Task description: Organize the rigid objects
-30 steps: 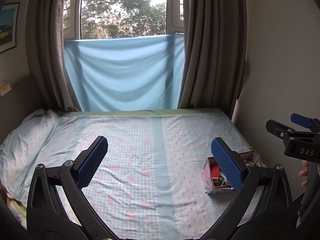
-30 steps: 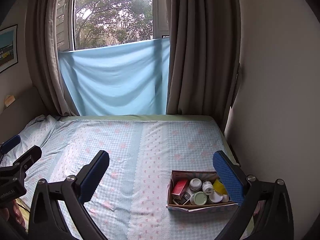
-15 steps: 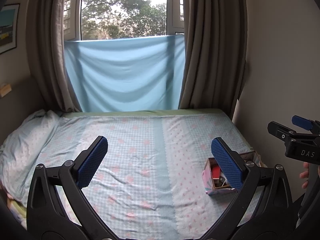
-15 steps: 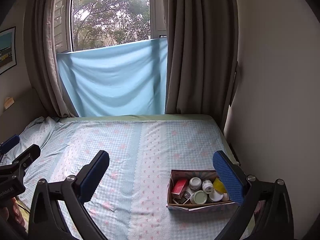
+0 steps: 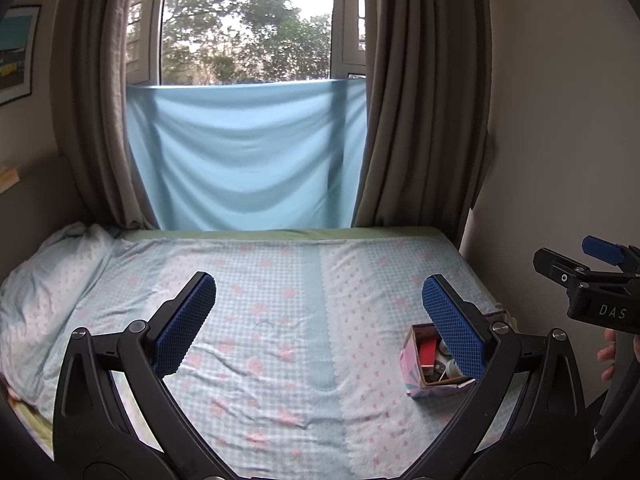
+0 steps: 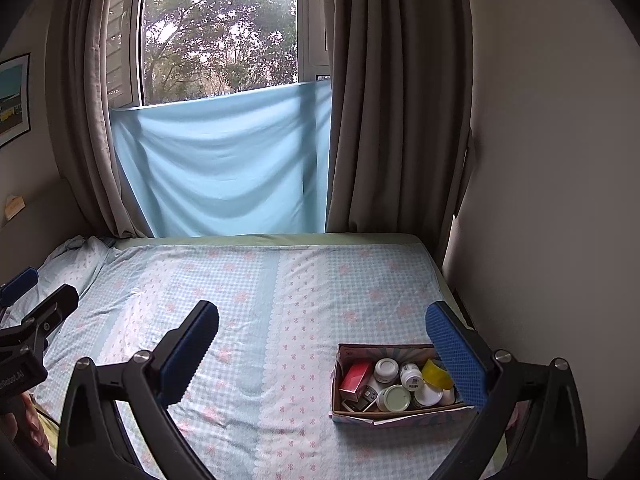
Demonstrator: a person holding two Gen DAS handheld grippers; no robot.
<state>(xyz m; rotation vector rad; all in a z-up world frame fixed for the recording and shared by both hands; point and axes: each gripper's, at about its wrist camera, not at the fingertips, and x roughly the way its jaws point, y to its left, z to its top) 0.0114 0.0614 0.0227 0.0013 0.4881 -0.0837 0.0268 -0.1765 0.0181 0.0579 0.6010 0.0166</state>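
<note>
A small open cardboard box (image 6: 338, 392) sits on the bed at the right, near the wall. It holds a red box (image 6: 355, 377), white jars (image 6: 386, 370), a green-lidded jar (image 6: 395, 397) and a yellow piece (image 6: 436, 372). The box also shows in the left wrist view (image 5: 412, 364), partly behind my left gripper's right finger. My left gripper (image 5: 320, 320) is open and empty above the bed's middle. My right gripper (image 6: 322, 350) is open and empty, held above the bed with its right finger over the box's right end.
The bed (image 6: 260, 288) has a light blue checked sheet and a pillow (image 5: 44, 276) at the left. Grey curtains (image 6: 392, 100) and a blue cloth (image 6: 224, 160) hang over the window behind. A wall (image 6: 540, 200) runs along the bed's right side.
Both grippers have stayed open and almost still. The views have drifted only slightly.
</note>
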